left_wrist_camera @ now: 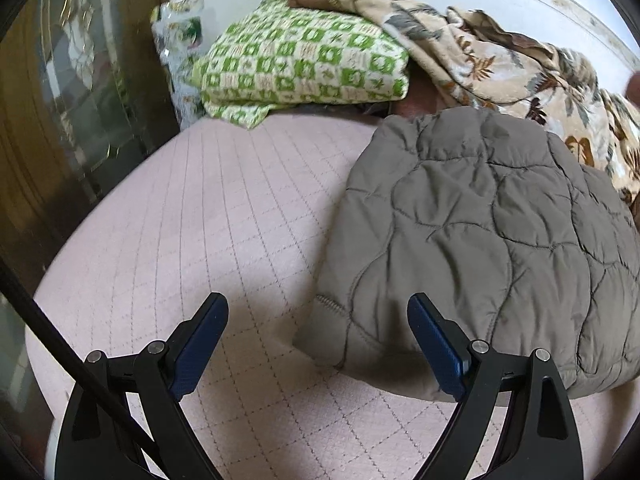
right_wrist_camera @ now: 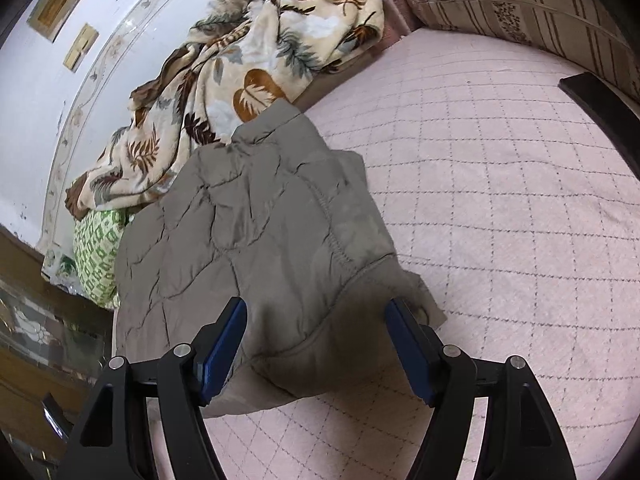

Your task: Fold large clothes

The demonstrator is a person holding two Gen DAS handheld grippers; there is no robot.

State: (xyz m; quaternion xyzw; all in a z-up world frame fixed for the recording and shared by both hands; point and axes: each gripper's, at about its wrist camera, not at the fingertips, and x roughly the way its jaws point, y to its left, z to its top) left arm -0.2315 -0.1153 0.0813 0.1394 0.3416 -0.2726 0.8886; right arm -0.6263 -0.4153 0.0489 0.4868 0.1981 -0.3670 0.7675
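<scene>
Quilted grey-brown jacket (right_wrist_camera: 256,216), already doubled into a thick bundle, lies on the pink checked bed cover (right_wrist_camera: 500,184), with its near edge just under the right tool (right_wrist_camera: 316,344). That tool stands spread, its blue pads either side of the jacket's near corner; the left pad seems to be against the cloth or very close to it, but the fabric between the pads does not look pinched, so it reads as open around the corner, not gripping. The left tool (left_wrist_camera: 318,340) is also wide open and holds nothing, hovering over bare bed cover just beside the jacket's lower left corner (left_wrist_camera: 320,340), where a ribbed cuff or hem peeks out.

As a judgement, the jacket should handle as light for its bulk, soft and springy: the padding will compress under the pads and puff back, so folds may slump open. The shell looks smooth (probably a little slippery), so a shallow pinch could slide off. The firmer places to take hold are the stitched hem, the ribbed cuff and the seam lines, taking a deep bite through all layers at two corners of one edge.

Farther back, a leaf-print blanket (right_wrist_camera: 224,92) is heaped against the wall, touching the jacket's far end, and a green checked folded cloth (left_wrist_camera: 304,64) sits beside it.
</scene>
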